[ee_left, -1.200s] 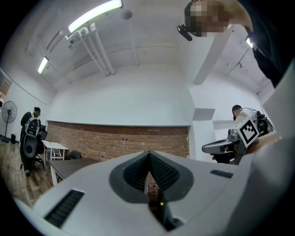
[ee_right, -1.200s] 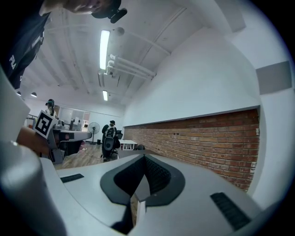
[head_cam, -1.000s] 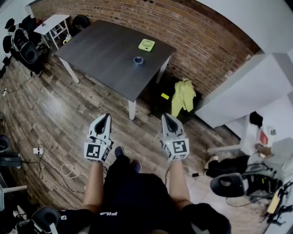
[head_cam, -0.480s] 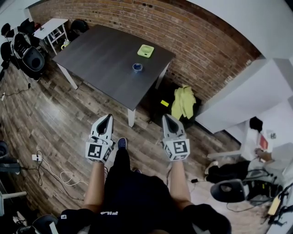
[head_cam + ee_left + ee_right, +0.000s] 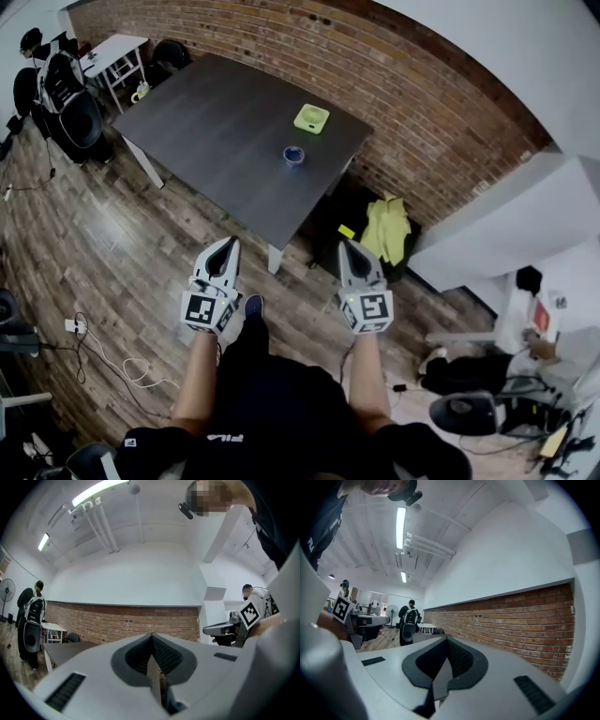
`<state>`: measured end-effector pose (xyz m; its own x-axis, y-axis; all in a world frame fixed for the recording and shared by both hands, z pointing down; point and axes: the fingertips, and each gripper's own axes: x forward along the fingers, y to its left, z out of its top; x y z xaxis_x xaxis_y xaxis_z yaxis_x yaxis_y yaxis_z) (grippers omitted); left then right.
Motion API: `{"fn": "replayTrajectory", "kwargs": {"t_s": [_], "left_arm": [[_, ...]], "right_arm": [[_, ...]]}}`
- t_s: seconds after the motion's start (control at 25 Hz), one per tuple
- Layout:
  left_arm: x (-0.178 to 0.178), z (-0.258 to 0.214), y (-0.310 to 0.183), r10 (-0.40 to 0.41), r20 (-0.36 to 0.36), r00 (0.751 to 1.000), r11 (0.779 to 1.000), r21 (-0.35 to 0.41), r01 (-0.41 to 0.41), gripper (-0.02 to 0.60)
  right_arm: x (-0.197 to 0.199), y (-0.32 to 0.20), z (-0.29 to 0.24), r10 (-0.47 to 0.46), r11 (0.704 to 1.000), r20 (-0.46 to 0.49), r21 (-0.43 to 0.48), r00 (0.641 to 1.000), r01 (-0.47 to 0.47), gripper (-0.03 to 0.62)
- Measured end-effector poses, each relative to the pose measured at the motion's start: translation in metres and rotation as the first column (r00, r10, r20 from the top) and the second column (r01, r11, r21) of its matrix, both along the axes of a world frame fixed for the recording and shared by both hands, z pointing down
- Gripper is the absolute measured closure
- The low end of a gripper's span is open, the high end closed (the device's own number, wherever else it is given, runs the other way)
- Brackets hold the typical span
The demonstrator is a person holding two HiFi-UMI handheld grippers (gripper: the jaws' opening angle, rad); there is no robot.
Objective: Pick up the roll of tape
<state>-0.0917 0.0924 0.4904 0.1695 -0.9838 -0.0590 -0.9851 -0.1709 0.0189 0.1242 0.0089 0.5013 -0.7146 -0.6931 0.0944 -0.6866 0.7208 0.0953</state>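
Note:
A small blue roll of tape (image 5: pixel 294 155) lies on the dark grey table (image 5: pixel 216 122), near its right end in the head view. A lime-green flat object (image 5: pixel 311 118) sits just beyond it. My left gripper (image 5: pixel 228 246) and right gripper (image 5: pixel 349 247) are held side by side over the wooden floor, short of the table's near corner and well apart from the tape. Both point level toward the brick wall. In the left gripper view the jaws of the left gripper (image 5: pixel 151 637) meet with nothing between them. The right gripper (image 5: pixel 447 641) looks the same in its own view.
A white table leg (image 5: pixel 275 260) stands at the near corner between the grippers. A yellow cloth (image 5: pixel 386 228) hangs over a dark object by the brick wall (image 5: pixel 422 103). Black chairs (image 5: pixel 70 103) and a small white table (image 5: pixel 117 52) are at the left; cables (image 5: pixel 112 342) lie on the floor.
Both grippers and the person have moved forward toward the table, which now lies nearer in the head view. The jaws stay shut.

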Motion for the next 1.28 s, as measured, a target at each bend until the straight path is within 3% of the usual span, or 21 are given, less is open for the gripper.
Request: {"fn": "replayTrajectory", "kwargs": {"t_s": [0.52,1.12,1.28], "left_arm": [[-0.040,0.017,-0.066,0.006,-0.023,1.000,0.999,-0.049,-0.007,0.577],[-0.103,0.020,-0.180,0.113,-0.034,0.993,0.991,-0.063,-0.115,0.575],[-0.104,0.023,-0.204,0.173,0.003,0.985,0.982,-0.080,-0.173,0.575]], "right_arm": [[-0.041,-0.067,0.006,0.006,1.000,-0.018,-0.029,1.000,-0.007,0.588],[-0.104,-0.154,-0.001,0.085,0.996,0.000,-0.026,0.996,-0.084,0.588],[-0.110,-0.170,-0.004,0.113,0.994,0.003,-0.010,0.994,-0.113,0.588]]}}
